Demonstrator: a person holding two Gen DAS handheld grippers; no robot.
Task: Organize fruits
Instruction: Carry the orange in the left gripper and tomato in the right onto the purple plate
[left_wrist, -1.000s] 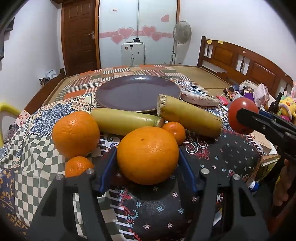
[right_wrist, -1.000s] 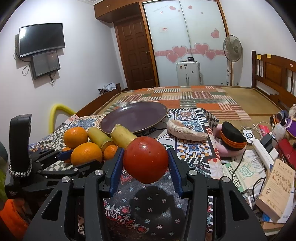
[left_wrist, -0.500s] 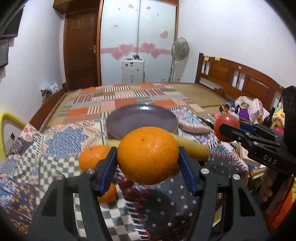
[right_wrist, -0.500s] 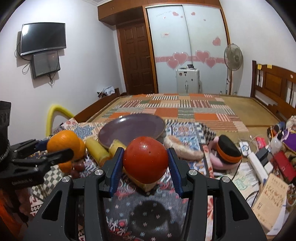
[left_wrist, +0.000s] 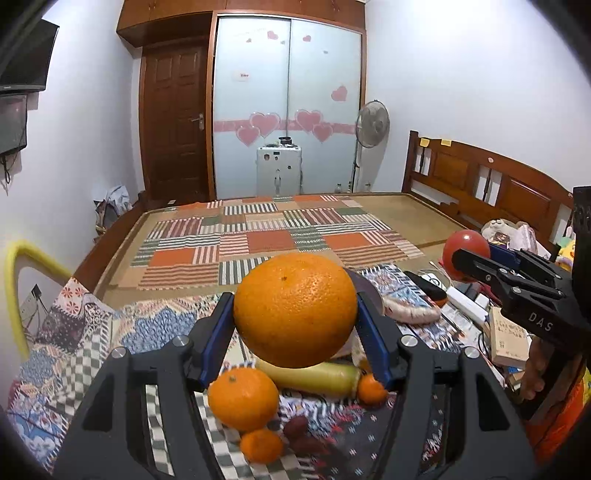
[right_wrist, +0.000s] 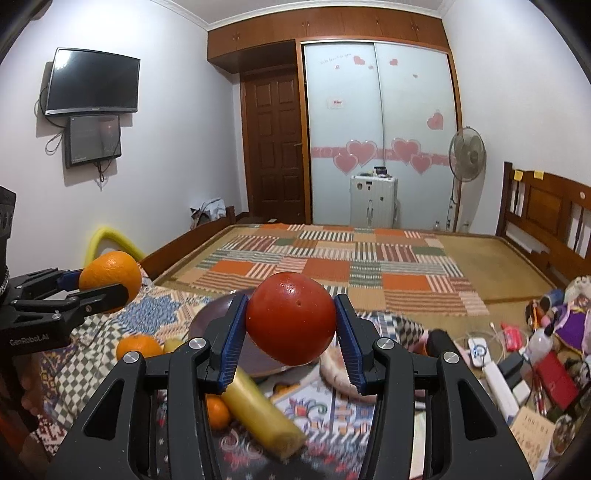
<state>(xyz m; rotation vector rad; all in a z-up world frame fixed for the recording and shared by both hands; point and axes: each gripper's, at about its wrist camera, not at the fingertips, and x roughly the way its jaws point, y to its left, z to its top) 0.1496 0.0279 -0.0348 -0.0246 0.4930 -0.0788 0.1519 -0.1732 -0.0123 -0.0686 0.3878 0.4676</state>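
Note:
My left gripper (left_wrist: 295, 332) is shut on a large orange (left_wrist: 295, 310) and holds it high above the table; it also shows in the right wrist view (right_wrist: 110, 280). My right gripper (right_wrist: 291, 332) is shut on a red tomato (right_wrist: 290, 323), also lifted; it shows in the left wrist view (left_wrist: 466, 254). Below lie another orange (left_wrist: 242, 398), small tangerines (left_wrist: 261, 445), yellow-green stalks (left_wrist: 314, 378) (right_wrist: 262, 413) and a purple plate (right_wrist: 212, 317), mostly hidden behind the tomato.
A patterned cloth (left_wrist: 74, 350) covers the table. A brown rolled item (left_wrist: 410, 312) lies right of the plate. Books, cables and toys (right_wrist: 517, 369) clutter the right side. A bed with a patchwork mat (left_wrist: 277, 229) lies beyond.
Both grippers have risen well above the table with their fruit. The oranges, stalks and plate on the cloth now sit lower in both views.

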